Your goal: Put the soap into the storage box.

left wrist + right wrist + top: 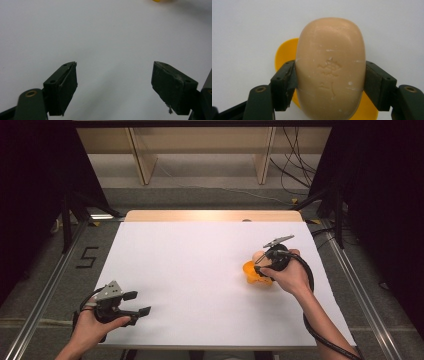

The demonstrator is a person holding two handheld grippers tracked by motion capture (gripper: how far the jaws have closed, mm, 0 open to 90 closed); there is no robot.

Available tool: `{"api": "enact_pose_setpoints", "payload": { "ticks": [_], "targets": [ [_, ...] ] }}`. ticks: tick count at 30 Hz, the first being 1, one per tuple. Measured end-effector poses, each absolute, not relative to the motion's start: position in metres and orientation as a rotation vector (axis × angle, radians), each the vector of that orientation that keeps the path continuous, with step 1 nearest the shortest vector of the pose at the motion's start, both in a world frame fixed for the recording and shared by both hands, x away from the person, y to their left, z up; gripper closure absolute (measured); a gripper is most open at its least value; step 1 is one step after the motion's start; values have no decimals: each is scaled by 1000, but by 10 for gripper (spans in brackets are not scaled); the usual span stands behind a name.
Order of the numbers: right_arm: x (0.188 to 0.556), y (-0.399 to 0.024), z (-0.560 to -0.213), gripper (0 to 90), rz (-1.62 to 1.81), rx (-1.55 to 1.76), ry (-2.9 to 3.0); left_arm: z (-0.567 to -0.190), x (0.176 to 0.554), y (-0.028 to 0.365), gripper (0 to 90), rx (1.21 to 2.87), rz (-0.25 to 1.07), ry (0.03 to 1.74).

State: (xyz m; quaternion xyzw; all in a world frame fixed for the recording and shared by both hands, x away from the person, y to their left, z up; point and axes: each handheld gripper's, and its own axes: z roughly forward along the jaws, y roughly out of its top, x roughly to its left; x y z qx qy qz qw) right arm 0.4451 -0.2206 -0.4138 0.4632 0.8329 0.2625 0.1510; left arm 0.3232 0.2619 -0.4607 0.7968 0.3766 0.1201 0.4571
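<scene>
Seemingly placing or lifting, the right gripper [329, 82] is clenching the soap [330, 67] over the yellow dish [284, 53] near the table's [190, 270] right edge, while the left gripper [134, 304] is idling with jaws released by the near left corner, so the next move is calling for a steady vertical path.

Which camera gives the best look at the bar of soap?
The right gripper view: the soap sits large between that gripper's jaws, its stamped mark clear, above a yellow dish. The high view shows just a pale sliver behind the right gripper.

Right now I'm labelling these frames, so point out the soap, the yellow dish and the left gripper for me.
soap [330, 67], right gripper view, its embossed top face.
yellow dish [285, 53], right gripper view, rim left of the soap.
left gripper [113, 82], left gripper view, gap midway between its open fingers.
</scene>
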Motion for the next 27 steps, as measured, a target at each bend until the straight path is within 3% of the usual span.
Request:
{"api": "enact_pose_setpoints", "payload": {
  "ticks": [16, 27],
  "targets": [
    [446, -225, -417, 331, 784, 1327, 2382, -461, 323, 262, 204, 1967, 277, 935],
    [440, -227, -411, 583, 818, 1361, 2378, -459, 323, 263, 204, 1978, 288, 934]
  ]
}}
